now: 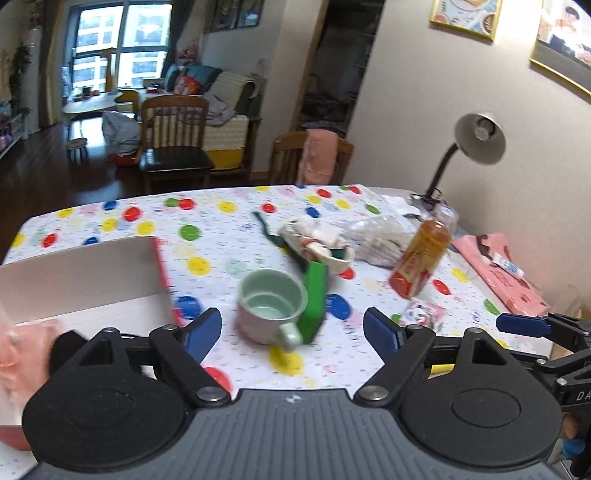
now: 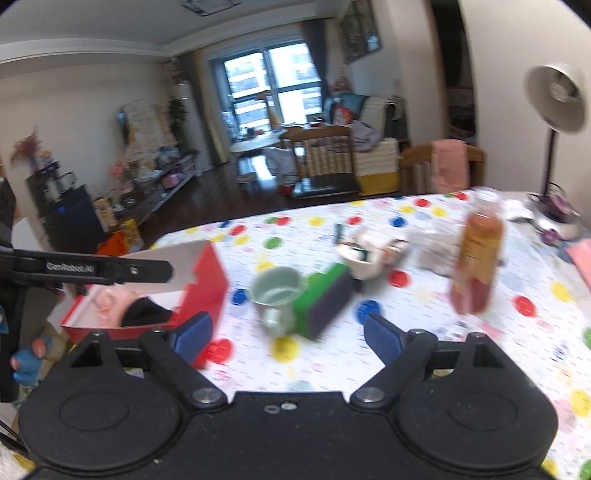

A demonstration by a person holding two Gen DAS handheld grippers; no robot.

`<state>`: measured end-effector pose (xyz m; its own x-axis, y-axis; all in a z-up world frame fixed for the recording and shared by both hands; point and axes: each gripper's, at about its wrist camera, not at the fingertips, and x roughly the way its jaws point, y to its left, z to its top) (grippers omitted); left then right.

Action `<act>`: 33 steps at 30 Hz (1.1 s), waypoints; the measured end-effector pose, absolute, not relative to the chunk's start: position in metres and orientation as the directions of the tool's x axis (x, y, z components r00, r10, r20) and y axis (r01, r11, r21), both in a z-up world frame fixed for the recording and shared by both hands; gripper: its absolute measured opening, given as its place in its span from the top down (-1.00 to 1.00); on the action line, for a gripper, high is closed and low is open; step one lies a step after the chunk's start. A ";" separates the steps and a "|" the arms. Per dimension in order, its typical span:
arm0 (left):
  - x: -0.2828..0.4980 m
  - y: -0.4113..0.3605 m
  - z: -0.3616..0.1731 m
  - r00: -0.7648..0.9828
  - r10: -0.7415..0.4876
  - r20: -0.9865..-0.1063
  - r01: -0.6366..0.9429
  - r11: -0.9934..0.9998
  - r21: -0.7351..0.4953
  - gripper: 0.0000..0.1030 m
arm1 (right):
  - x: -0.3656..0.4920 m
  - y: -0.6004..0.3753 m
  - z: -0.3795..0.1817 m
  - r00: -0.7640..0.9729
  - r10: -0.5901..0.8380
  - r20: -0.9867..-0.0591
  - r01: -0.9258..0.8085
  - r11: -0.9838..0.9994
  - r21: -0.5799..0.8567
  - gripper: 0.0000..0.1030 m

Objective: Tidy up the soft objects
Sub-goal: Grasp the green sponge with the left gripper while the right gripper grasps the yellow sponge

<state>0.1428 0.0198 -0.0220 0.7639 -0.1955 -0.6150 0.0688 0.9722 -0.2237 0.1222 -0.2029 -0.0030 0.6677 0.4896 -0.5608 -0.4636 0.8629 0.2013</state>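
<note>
Left wrist view: left gripper [image 1: 291,330] and right gripper [image 2: 286,338] both spread and empty, aimed at green sponge [image 1: 314,301] leaning against mint cup [image 1: 271,304], seemingly ready for red box [image 2: 207,284] beside cup.

Counter cloth [image 1: 229,236]: white with many big colored dots, spread over the whole counter.
Mug [image 1: 271,306]: pale green, standing up, its handle toward the camera.
Drink bottle [image 1: 423,254]: clear plastic with orange drink and a red label, standing near the lamp side.
White bowl [image 2: 364,258]: behind the mug, with small things inside, too blurry to name.
Desk lamp [image 1: 478,136]: grey shade on a bent black neck, at the far corner.
Chairs [image 1: 173,136]: two wooden ones past the counter.
Pictures [image 1: 465,16]: gold frames on the wall.
</note>
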 end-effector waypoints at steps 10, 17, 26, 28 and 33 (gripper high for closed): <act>0.186 -0.031 -0.038 0.741 -0.243 -0.626 0.124 0.966 -0.229 -0.94 | 0.143 -0.271 -0.035 0.668 0.419 -0.615 -0.437 0.890 0.132 -0.93; 0.235 -0.058 -0.054 0.701 -0.224 -0.677 0.137 0.974 -0.180 -0.94 | 0.164 -0.300 -0.062 0.630 0.415 -0.656 -0.459 0.881 0.116 -0.93; 0.302 -0.087 -0.080 0.632 -0.192 -0.751 0.206 0.976 -0.076 -0.94 | 0.199 -0.319 -0.095 0.563 0.431 -0.705 -0.498 0.858 0.126 -0.93; 0.315 -0.092 -0.087 0.611 -0.179 -0.771 0.210 0.976 -0.060 -0.94 | 0.204 -0.321 -0.102 0.556 0.421 -0.717 -0.499 0.858 0.117 -0.93; 0.342 -0.101 -0.100 0.579 -0.148 -0.802 0.211 0.977 -0.028 -0.94 | 0.214 -0.323 -0.116 0.516 0.427 -0.743 -0.535 0.837 0.110 -0.93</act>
<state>0.3422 -0.1009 -0.1000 0.5793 -0.1478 -0.8016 0.2110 0.9771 -0.0277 0.2140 -0.3234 -0.1159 0.5157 0.4268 -0.7429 -0.5354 0.8375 0.1095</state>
